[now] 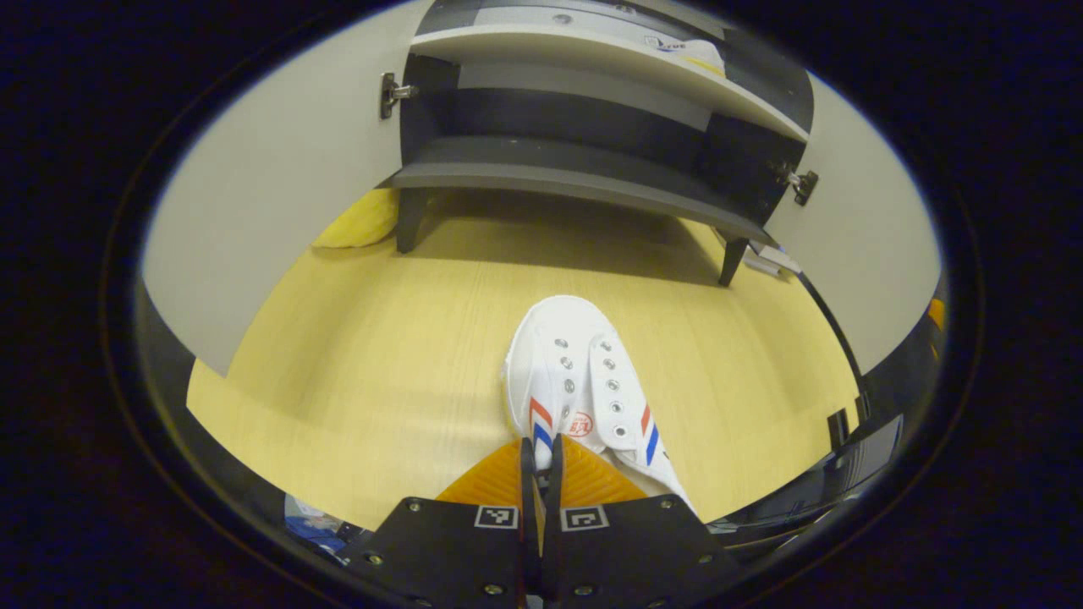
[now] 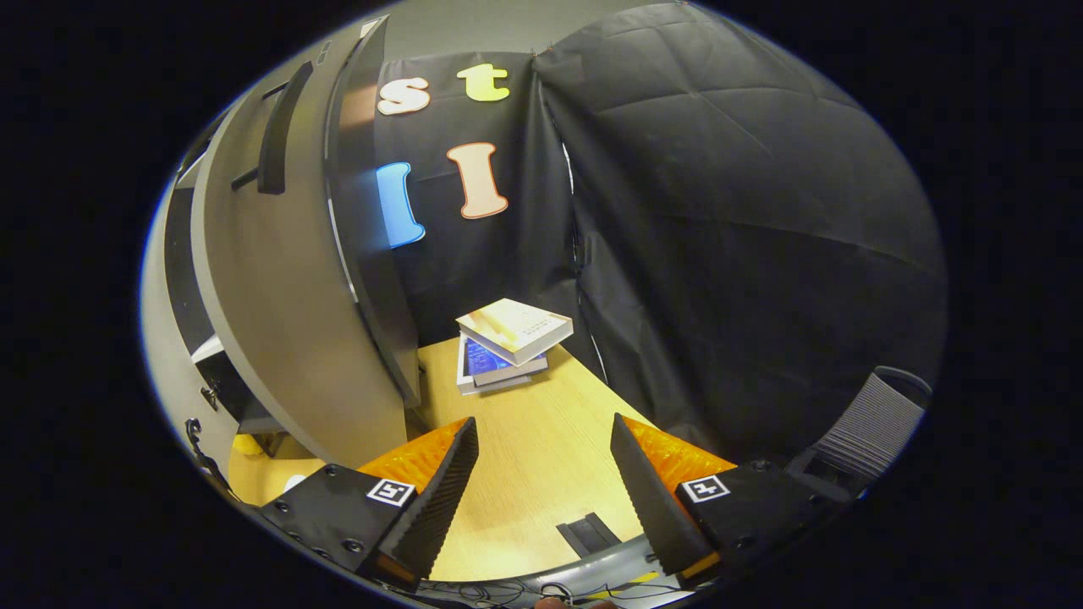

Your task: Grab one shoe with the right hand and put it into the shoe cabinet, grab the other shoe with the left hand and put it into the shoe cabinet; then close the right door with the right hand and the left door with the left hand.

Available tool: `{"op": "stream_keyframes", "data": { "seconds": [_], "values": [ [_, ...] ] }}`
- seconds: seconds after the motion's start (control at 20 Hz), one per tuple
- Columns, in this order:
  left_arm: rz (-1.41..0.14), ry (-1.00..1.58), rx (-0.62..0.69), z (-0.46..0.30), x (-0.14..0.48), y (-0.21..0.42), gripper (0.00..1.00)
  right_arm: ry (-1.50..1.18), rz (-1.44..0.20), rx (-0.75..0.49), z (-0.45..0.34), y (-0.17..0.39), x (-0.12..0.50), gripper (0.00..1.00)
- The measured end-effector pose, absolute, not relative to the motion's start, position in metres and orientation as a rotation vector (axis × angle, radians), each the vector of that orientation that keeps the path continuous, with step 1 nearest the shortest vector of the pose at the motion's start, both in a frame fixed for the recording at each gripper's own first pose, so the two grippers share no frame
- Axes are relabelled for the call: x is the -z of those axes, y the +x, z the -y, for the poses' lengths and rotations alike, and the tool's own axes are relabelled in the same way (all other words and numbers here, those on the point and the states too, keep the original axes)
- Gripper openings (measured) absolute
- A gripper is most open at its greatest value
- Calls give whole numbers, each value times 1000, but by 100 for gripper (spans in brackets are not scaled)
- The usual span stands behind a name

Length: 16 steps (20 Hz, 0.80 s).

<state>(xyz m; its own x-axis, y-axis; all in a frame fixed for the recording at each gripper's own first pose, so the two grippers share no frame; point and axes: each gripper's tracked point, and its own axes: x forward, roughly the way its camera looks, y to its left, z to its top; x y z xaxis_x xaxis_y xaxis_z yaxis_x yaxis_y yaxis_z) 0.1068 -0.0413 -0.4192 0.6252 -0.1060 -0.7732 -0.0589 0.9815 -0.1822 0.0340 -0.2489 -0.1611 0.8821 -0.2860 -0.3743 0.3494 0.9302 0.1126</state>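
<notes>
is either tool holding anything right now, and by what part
The left tool is shut on the white shoe, pinching its heel-end collar edge. The right tool is open and holds nothing, facing the open cabinet door.

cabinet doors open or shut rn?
Open. In the left gripper view both doors swing outward on exposed hinges, baring the shelves of the shoe cabinet.

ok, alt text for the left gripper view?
The left gripper is shut on the heel of a white shoe lying on a wooden floor. Ahead stands the shoe cabinet, both doors open, with another shoe on its upper shelf.
</notes>
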Motion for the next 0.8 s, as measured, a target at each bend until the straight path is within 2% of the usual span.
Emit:
{"op": "stream_keyframes", "data": {
  "seconds": [0.3,0.6,0.8],
  "values": [
    [-718,-200,-6,17,346,111,3,165,-337,317,259,51,152,98],
    [-521,-144,-10,17,344,109,3,156,-324,308,263,64,145,98],
    [-444,-157,13,19,346,111,3,160,-321,307,263,65,145,98]
  ]
}}
